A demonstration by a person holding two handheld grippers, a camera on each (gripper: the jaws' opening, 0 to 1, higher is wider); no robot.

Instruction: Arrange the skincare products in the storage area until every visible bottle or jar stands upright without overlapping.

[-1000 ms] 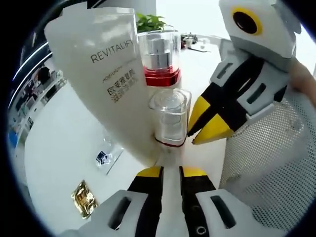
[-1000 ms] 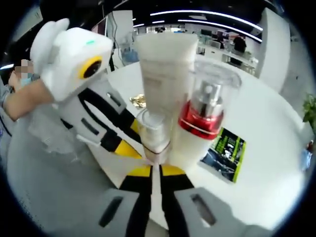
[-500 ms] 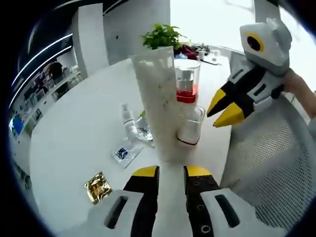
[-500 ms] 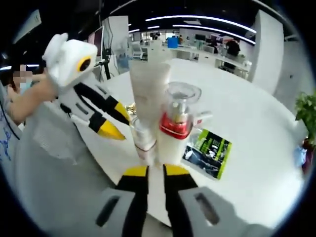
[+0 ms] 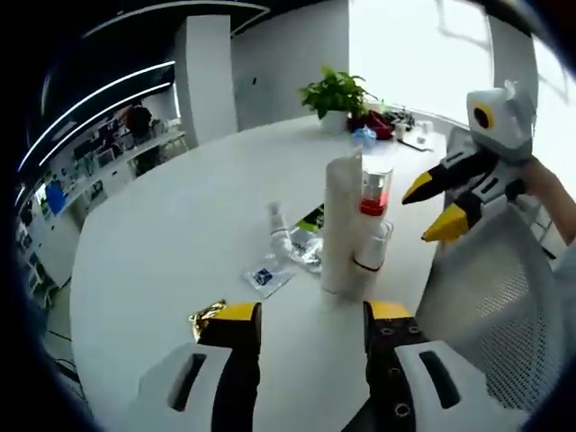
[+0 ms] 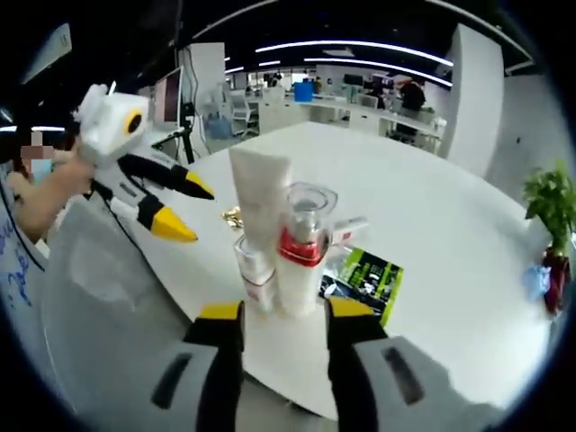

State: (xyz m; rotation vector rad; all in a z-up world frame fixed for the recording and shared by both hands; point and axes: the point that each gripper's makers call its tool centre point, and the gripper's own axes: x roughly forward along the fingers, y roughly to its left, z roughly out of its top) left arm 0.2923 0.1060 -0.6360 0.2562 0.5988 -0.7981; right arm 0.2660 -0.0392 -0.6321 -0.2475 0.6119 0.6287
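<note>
Round white table in an open office – tube upright (bottles beside), both hand-held grippers' jaws apart

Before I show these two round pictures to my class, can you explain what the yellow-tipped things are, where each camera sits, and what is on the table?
A person holds a hand tool with two jaws in each hand; a fisheye camera rides on each tool and looks along its jaws.

In the left gripper view, the left gripper rises from the bottom, open and empty. The right gripper comes in from the right, also open.

In the right gripper view, the same scene is seen from the opposite side.

On the round white table three skincare products stand upright, close together: a tall white tube, a red-collared pump bottle and a small clear-capped bottle. Beside them lie a green and black packet, a gold sachet and other small sachets.
</note>
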